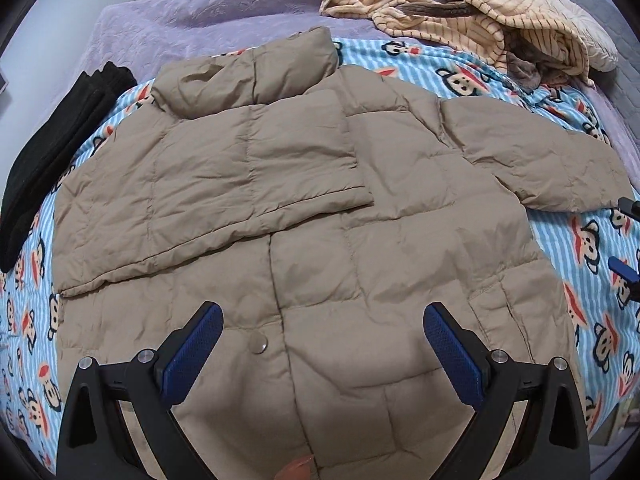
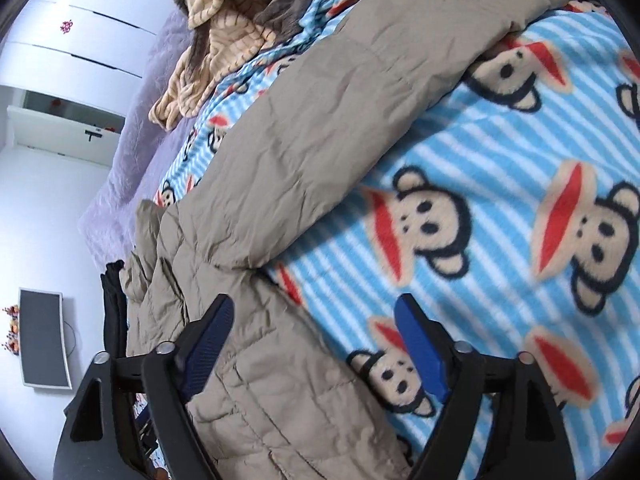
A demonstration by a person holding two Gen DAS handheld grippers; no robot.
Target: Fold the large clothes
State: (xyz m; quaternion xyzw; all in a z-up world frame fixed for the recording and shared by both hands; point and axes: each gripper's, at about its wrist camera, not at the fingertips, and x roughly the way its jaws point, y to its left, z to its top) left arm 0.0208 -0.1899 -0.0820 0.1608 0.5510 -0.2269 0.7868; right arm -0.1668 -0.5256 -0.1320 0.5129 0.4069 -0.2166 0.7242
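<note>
A tan quilted puffer jacket point(image 1: 312, 208) lies flat on a blue monkey-print blanket point(image 1: 592, 280). Its left sleeve point(image 1: 224, 184) is folded across the chest; its right sleeve point(image 1: 540, 160) stretches out to the right. My left gripper point(image 1: 322, 322) is open and empty, hovering over the jacket's lower front near a snap button point(image 1: 259, 345). My right gripper point(image 2: 314, 316) is open and empty, low over the jacket's right side edge point(image 2: 260, 360), just below the outstretched sleeve point(image 2: 340, 100). The right gripper's fingertips point(image 1: 622, 268) show at the left wrist view's right edge.
A black folded garment point(image 1: 52, 152) lies left of the jacket. A striped beige and brown clothing pile point(image 1: 472, 16) sits at the far right of the purple bedspread point(image 1: 200, 12). A white wardrobe point(image 2: 80, 32) and a monitor point(image 2: 42, 338) stand beyond the bed.
</note>
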